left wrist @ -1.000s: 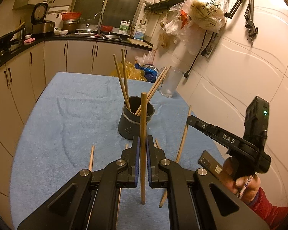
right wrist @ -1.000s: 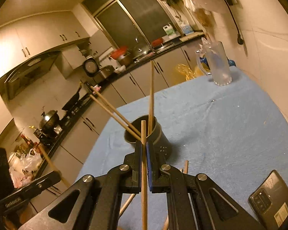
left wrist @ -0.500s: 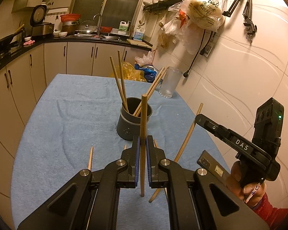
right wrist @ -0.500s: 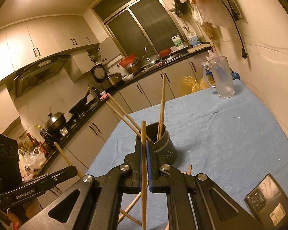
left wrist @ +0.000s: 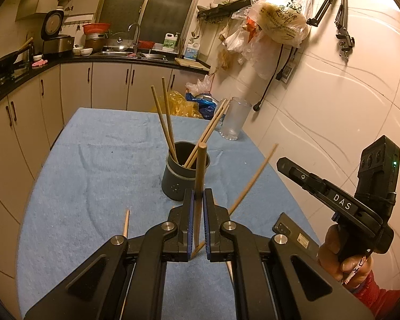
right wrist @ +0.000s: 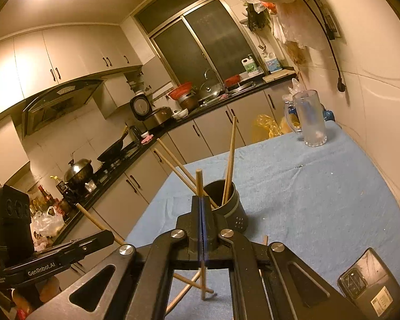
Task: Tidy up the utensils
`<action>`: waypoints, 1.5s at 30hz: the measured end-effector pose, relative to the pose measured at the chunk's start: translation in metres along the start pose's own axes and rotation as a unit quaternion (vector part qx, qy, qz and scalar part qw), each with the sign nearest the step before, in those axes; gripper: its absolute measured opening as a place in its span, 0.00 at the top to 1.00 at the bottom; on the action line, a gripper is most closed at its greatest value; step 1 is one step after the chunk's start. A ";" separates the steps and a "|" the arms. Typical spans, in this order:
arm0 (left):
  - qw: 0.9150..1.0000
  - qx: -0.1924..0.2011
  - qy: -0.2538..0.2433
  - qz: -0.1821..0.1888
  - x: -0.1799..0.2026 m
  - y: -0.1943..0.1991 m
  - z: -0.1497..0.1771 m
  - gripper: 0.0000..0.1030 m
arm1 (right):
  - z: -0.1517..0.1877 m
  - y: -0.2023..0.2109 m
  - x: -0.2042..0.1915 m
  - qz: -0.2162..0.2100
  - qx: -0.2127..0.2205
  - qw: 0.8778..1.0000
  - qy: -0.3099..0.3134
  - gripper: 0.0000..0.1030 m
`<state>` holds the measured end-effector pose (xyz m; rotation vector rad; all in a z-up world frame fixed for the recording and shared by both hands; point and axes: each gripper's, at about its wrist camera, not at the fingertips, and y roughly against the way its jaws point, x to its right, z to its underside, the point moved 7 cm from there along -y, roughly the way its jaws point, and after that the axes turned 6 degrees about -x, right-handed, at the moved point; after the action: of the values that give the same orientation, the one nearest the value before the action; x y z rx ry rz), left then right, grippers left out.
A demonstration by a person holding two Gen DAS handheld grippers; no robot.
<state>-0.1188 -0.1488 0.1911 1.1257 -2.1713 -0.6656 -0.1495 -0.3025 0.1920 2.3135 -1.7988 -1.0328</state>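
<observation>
The left tongs [left wrist: 197, 221] are closed on a wooden chopstick [left wrist: 199, 176], which stands almost upright between the blue pads [left wrist: 190, 221], its top rising in front of the dark utensil holder [left wrist: 173, 184] and its lower tip hanging just above the blue cloth of the table [left wrist: 80, 186]. The right tongs [right wrist: 202, 229] are likewise clamped on a second chopstick [right wrist: 199, 184], also near upright, with its lower end poking out below the tongs over the cloth. In the left wrist view those right tongs [left wrist: 282, 162] come in from the right side, held by a hand [left wrist: 341, 256] in a red sleeve, and their chopstick [left wrist: 256, 178] slants up and away from the holder.

The utensil holder sits near the middle of the table and already carries four chopsticks [left wrist: 165, 122]: two leaning left, two leaning right toward a clear glass mug [left wrist: 233, 120] at the far edge by the wall. More loose chopsticks [right wrist: 189, 285] lie crossed on the cloth under the right tongs, and one [left wrist: 125, 222] lies to the left of the left tongs; how many there are in all is hard to say, since the tongs cover part of them. A phone [right wrist: 368, 288] lies flat on the near right corner of the table
</observation>
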 end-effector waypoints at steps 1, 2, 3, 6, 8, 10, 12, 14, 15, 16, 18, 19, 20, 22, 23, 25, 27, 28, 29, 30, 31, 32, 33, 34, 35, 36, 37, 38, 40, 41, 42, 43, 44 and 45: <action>1.000 0.000 0.000 0.000 0.000 0.000 -0.001 0.94 | 0.000 0.000 0.000 0.002 0.000 1.000 0.001 1.00; 1.000 -0.001 0.001 0.000 0.000 0.000 -0.001 0.94 | 0.000 -0.001 0.000 0.003 -0.001 1.000 0.002 1.00; 1.000 -0.001 0.001 0.000 0.000 0.000 0.000 0.94 | 0.000 -0.002 0.001 0.003 -0.003 1.000 0.001 1.00; 1.000 -0.002 0.001 -0.001 -0.002 -0.001 -0.001 0.94 | 0.000 -0.004 0.005 0.009 -0.007 1.000 -0.003 0.99; 1.000 -0.004 0.002 0.001 -0.002 -0.002 -0.001 0.94 | 0.000 -0.011 0.016 0.015 -0.025 0.999 -0.021 0.99; 1.000 -0.004 0.000 0.001 -0.002 -0.002 -0.002 0.94 | -0.001 -0.023 0.033 0.012 -0.063 0.997 -0.053 0.98; 1.000 -0.004 0.001 0.003 -0.003 -0.003 -0.002 0.94 | -0.001 -0.037 0.058 0.043 -0.094 0.991 -0.083 0.97; 1.000 -0.004 0.003 0.005 -0.005 -0.004 -0.001 0.94 | 0.002 -0.060 0.086 0.074 -0.143 0.981 -0.106 0.87; 1.000 -0.004 0.004 0.006 -0.006 -0.004 -0.001 0.94 | 0.003 -0.068 0.097 0.085 -0.156 0.977 -0.120 0.75; 1.000 -0.005 0.004 0.008 -0.007 -0.004 -0.001 0.94 | 0.007 -0.080 0.108 0.096 -0.175 0.972 -0.127 0.69; 1.000 -0.005 0.004 0.009 -0.008 -0.005 0.000 0.94 | 0.012 -0.100 0.127 0.118 -0.204 0.961 -0.141 0.66; 1.000 -0.005 0.004 0.010 -0.009 -0.005 0.000 0.94 | 0.013 -0.110 0.133 0.126 -0.214 0.958 -0.143 0.66; 1.000 -0.006 0.004 0.011 -0.010 -0.006 0.000 0.94 | 0.014 -0.122 0.140 0.136 -0.226 0.954 -0.143 0.66; 1.000 -0.007 0.005 0.013 -0.011 -0.007 0.000 0.94 | 0.016 -0.138 0.149 0.156 -0.233 0.949 -0.143 0.66; 1.000 -0.006 0.005 0.013 -0.012 -0.007 0.000 0.94 | 0.017 -0.150 0.153 0.164 -0.244 0.945 -0.140 0.66; 1.000 -0.006 0.007 0.015 -0.013 -0.007 0.000 0.94 | 0.018 -0.163 0.156 0.174 -0.246 0.942 -0.146 0.66; 1.000 -0.007 0.010 0.017 -0.016 -0.008 0.000 0.94 | 0.017 -0.177 0.158 0.186 -0.254 0.939 -0.139 0.66; 1.000 -0.007 0.011 0.018 -0.017 -0.009 0.000 0.94 | 0.017 -0.183 0.158 0.189 -0.258 0.937 -0.138 0.66; 1.000 -0.008 0.012 0.019 -0.018 -0.009 0.000 0.94 | 0.015 -0.187 0.157 0.198 -0.259 0.936 -0.136 0.66; 1.000 -0.008 0.014 0.020 -0.019 -0.010 -0.001 0.94 | 0.015 -0.192 0.157 0.212 -0.264 0.932 -0.128 0.66; 1.000 -0.008 0.014 0.021 -0.019 -0.011 -0.001 0.94 | 0.014 -0.197 0.156 0.218 -0.270 0.930 -0.120 0.67; 1.000 -0.008 0.015 0.022 -0.020 -0.011 -0.001 0.94 | 0.015 -0.201 0.155 0.217 -0.276 0.929 -0.117 0.70; 1.000 -0.009 0.015 0.022 -0.021 -0.012 -0.002 0.94 | 0.015 -0.204 0.154 0.229 -0.282 0.926 -0.106 0.74; 1.000 -0.009 0.016 0.023 -0.021 -0.013 -0.002 0.94 | 0.015 -0.206 0.153 0.244 -0.285 0.923 -0.088 0.78; 1.000 -0.009 0.016 0.024 -0.022 -0.013 -0.002 0.94 | 0.015 -0.209 0.151 0.251 -0.285 0.922 -0.077 0.83; 1.000 -0.009 0.017 0.024 -0.023 -0.014 -0.002 0.94 | 0.014 -0.210 0.152 0.255 -0.287 0.921 -0.069 0.88; 1.000 -0.009 0.018 0.024 -0.023 -0.014 -0.002 0.94 | 0.014 -0.211 0.152 0.258 -0.291 0.919 -0.061 0.88; 0.999 -0.010 0.019 0.024 -0.024 -0.015 -0.002 0.94 | 0.014 -0.212 0.152 0.260 -0.295 0.918 -0.055 0.91; 0.999 -0.010 0.019 0.025 -0.023 -0.014 -0.002 0.94 | 0.014 -0.210 0.155 0.256 -0.293 0.919 -0.064 0.94; 1.000 -0.010 0.018 0.024 -0.023 -0.014 -0.003 0.94 | 0.014 -0.208 0.157 0.241 -0.287 0.924 -0.081 0.95; 1.000 -0.010 0.019 0.022 -0.024 -0.015 -0.003 0.94 | 0.014 -0.205 0.160 0.225 -0.282 0.927 -0.103 0.95; 1.000 -0.011 0.019 0.021 -0.024 -0.015 -0.003 0.94 | 0.013 -0.201 0.162 0.219 -0.275 0.929 -0.114 0.95; 1.000 -0.012 0.020 0.021 -0.024 -0.016 -0.004 0.94 | 0.011 -0.196 0.161 0.210 -0.264 0.934 -0.121 0.95; 1.000 -0.012 0.020 0.020 -0.024 -0.016 -0.004 0.94 | 0.009 -0.190 0.161 0.195 -0.250 0.939 -0.131 0.95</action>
<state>-0.0961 -0.1378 0.1763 1.0714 -2.1412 -0.6446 0.0252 -0.3771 0.0310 1.5122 -1.7081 -1.5481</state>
